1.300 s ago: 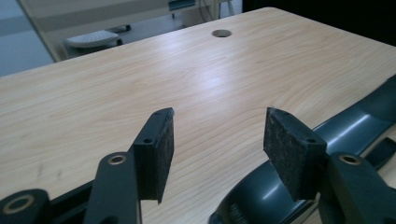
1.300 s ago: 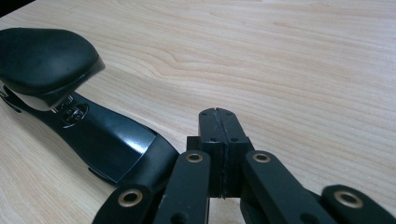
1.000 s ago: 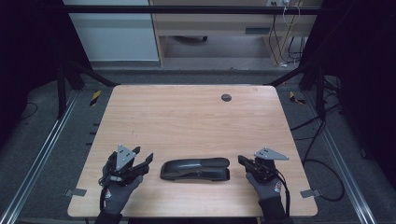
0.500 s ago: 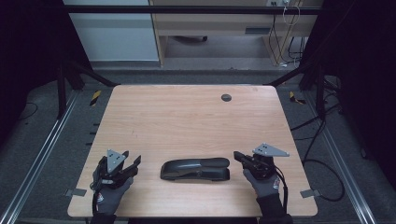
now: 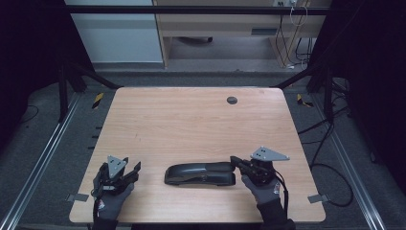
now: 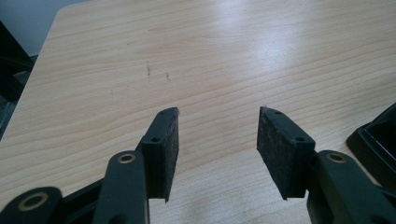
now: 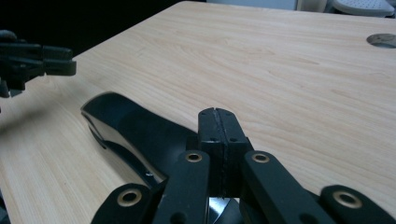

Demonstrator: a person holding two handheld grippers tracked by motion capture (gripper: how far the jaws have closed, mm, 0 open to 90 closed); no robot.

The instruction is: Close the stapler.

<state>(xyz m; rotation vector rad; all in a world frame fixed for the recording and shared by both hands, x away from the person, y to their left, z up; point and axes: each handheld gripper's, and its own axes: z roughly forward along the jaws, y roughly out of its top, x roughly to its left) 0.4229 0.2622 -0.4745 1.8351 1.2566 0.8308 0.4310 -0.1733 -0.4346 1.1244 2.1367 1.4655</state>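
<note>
A long black stapler-like object [image 5: 201, 174] lies on its side near the front edge of the wooden table [image 5: 191, 124]. My right gripper [image 5: 234, 161] is shut with nothing between its pads, its tips at the object's right end; I cannot tell whether they touch. In the right gripper view the shut jaws [image 7: 218, 114] sit just above the black object [image 7: 135, 133]. My left gripper [image 5: 132, 165] hovers by the front-left corner, well left of the object. Its jaws [image 6: 217, 135] stand open over bare wood and have just been closing slightly; the object's corner [image 6: 378, 140] shows at the right.
A dark round grommet [image 5: 231, 100] sits in the table's far right part. Metal rails run along both sides of the table. A cabinet [image 5: 115, 33] and a desk stand beyond it, with cables on the floor at the right.
The left hand has drawn back to the left and toward the front edge. The right gripper has moved left to the black object's right end.
</note>
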